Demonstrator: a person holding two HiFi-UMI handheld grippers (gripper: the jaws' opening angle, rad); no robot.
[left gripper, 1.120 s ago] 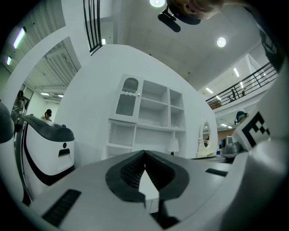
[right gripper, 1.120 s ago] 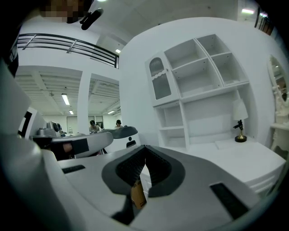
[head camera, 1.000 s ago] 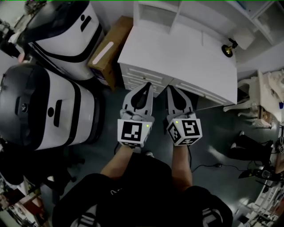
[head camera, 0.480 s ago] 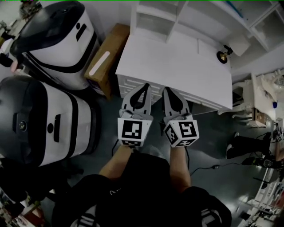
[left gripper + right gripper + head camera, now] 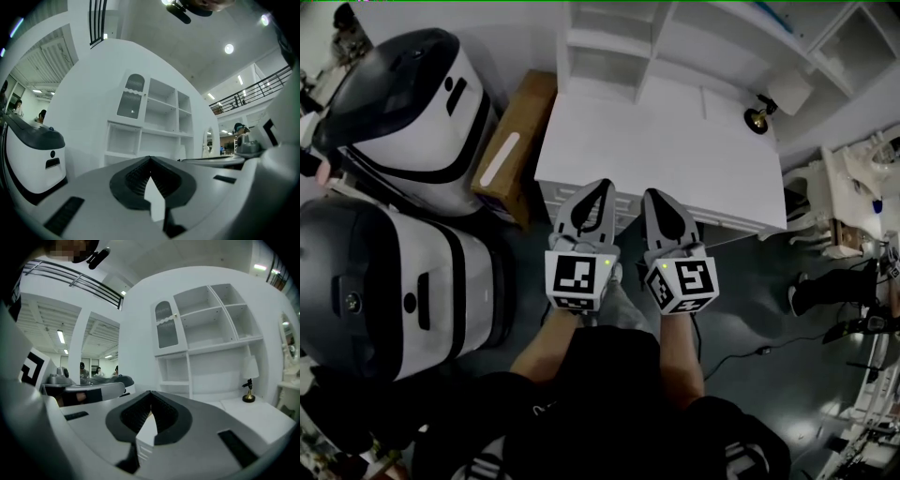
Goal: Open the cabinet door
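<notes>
Approach continues: left gripper (image 5: 603, 186) and right gripper (image 5: 657, 195), both closed on nothing, have edged forward over the white desk (image 5: 675, 141) front within 1 s, while the arched cabinet door (image 5: 166, 326), upper left of the hutch (image 5: 211, 333), sits shut, well apart.

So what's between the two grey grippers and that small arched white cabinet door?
Only bare white desktop, shown in the head view; the cabinet door sits higher.

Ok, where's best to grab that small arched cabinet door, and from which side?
Probably the small knob on the right edge of the arched door, approached from the front. The door sits closed against the hutch, so the knob looks like the only part standing out. The right gripper is shut; open it first.
</notes>
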